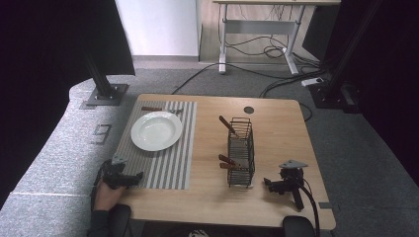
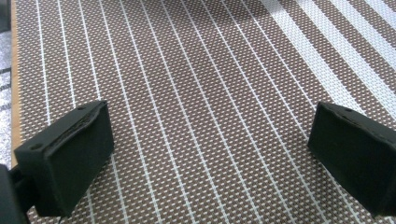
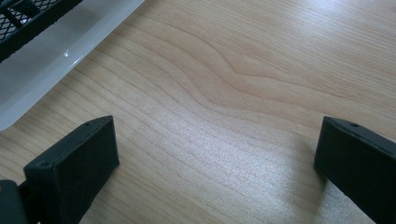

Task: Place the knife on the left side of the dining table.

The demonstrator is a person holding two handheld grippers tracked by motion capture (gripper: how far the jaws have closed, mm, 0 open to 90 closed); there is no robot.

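Pale wood makes up the table, and on its left half we see a striped mat with a white plate resting on its far part. A brown-handled utensil lies on the mat just behind the plate. Right of the mat stands a black wire basket, upright, with brown handles sticking out of its top and side. Our left gripper sits at the mat's near left corner, its jaws spread wide over the weave with nothing between them; the left gripper view shows bare mat in the gap. Our right gripper rests on the bare wood just right of the basket's near end, jaws likewise wide apart and empty, with bare grain between them. In that view the basket's mesh and a pale tray edge lie off to the upper left, apart from the jaws. Between the two grippers stand the basket's near end and the mat's corner.
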